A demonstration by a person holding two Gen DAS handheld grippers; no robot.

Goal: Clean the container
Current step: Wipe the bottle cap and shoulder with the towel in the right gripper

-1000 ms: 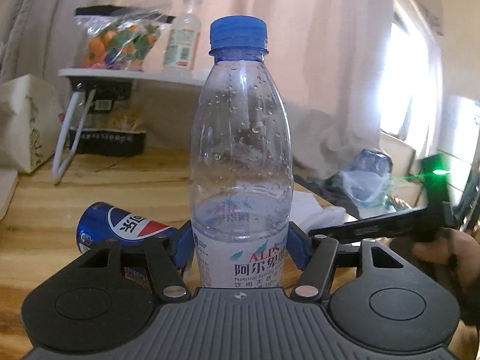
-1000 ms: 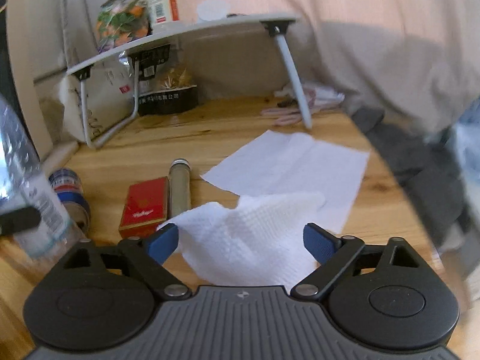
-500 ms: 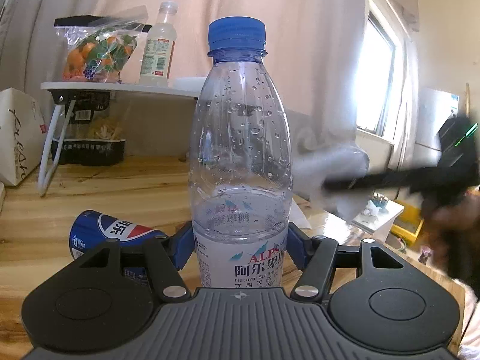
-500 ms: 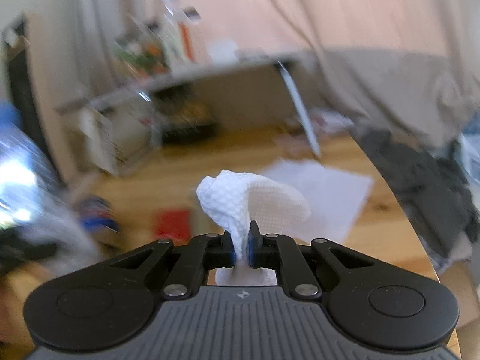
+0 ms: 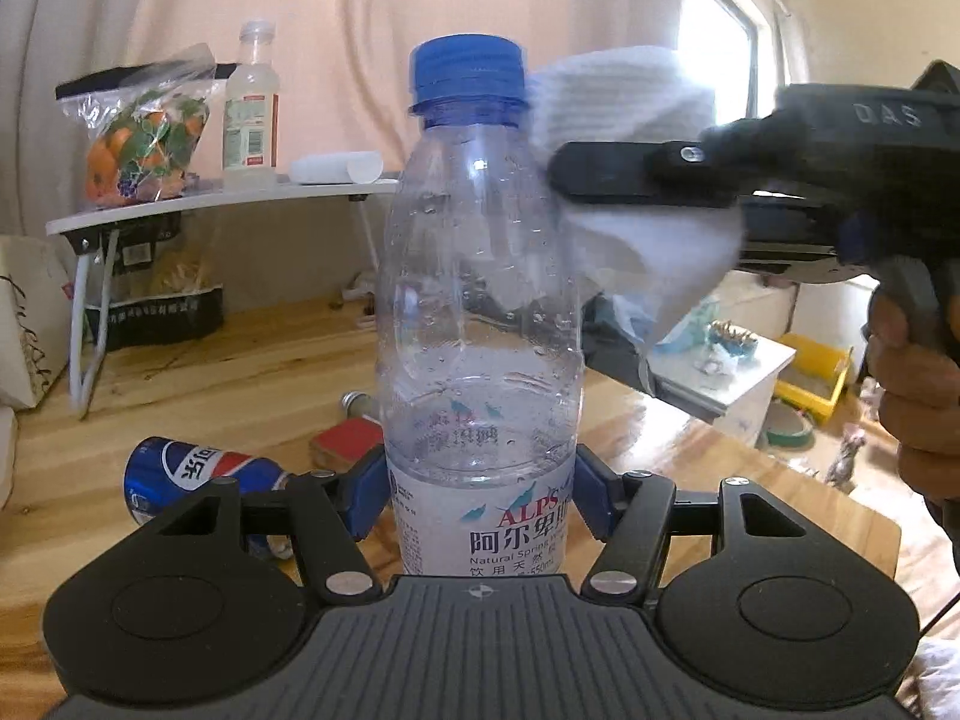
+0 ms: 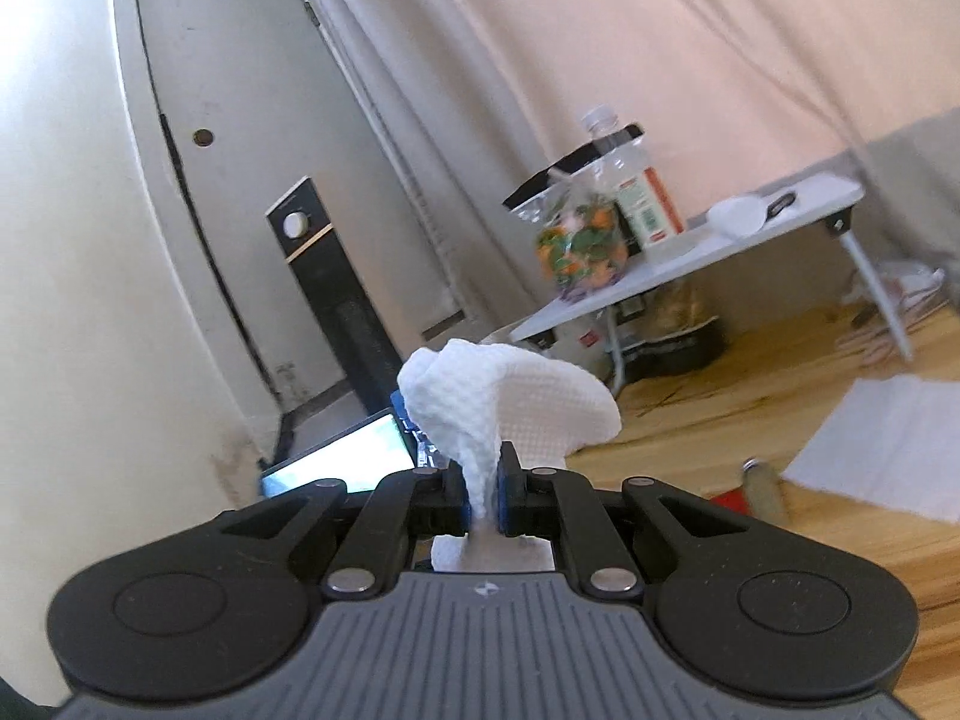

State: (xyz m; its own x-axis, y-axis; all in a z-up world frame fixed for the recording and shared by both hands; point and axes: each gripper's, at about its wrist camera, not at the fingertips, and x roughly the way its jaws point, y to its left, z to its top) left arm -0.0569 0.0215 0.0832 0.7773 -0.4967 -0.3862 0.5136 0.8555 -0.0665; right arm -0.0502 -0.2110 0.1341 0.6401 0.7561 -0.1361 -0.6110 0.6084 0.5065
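Note:
My left gripper (image 5: 480, 495) is shut on a clear plastic water bottle (image 5: 480, 312) with a blue cap, and holds it upright by its labelled lower part. My right gripper (image 6: 483, 492) is shut on a crumpled white paper towel (image 6: 510, 402). In the left wrist view the right gripper (image 5: 558, 171) comes in from the right at the bottle's shoulder, and the paper towel (image 5: 630, 204) touches the bottle's neck and upper right side. The bottle itself is mostly hidden behind the towel in the right wrist view.
A Pepsi can (image 5: 198, 477) lies on the wooden table (image 5: 180, 372) at the left, with a red box (image 5: 348, 441) behind the bottle. A small white folding table (image 5: 210, 204) holds a bag of fruit and a bottle. A flat paper towel (image 6: 888, 444) lies on the table.
My right gripper closed on the paper towel, lifted it off the table and brought it left against the bottle's neck. My left gripper kept the bottle upright.

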